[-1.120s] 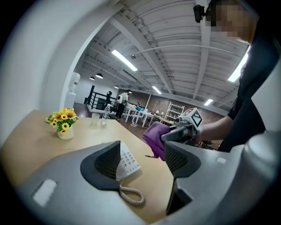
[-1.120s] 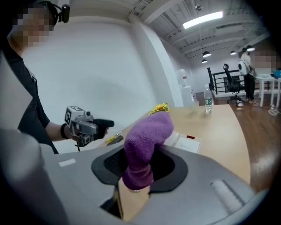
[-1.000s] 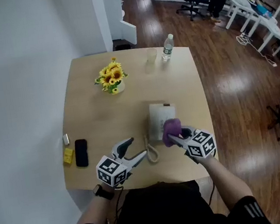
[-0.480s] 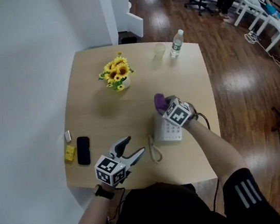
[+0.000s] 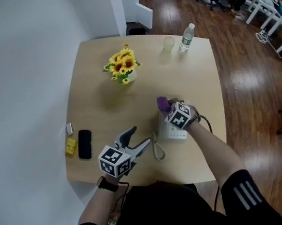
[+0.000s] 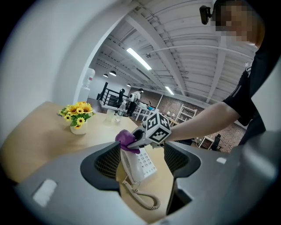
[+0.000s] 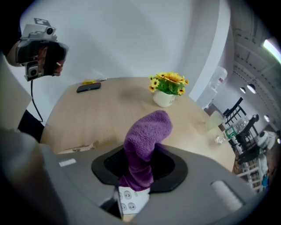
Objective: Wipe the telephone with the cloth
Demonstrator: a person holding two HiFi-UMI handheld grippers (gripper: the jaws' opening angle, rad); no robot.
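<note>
no word, brand or number can be read for sure. the telephone (image 7: 130, 200) shows small keys with dark marks, too blurred to tell as digits. the water bottle (image 5: 187, 36) bears a label too small to read. the cubes on the left gripper (image 5: 140, 135) and right gripper (image 5: 165, 106) carry only black-and-white square patterns.
</note>
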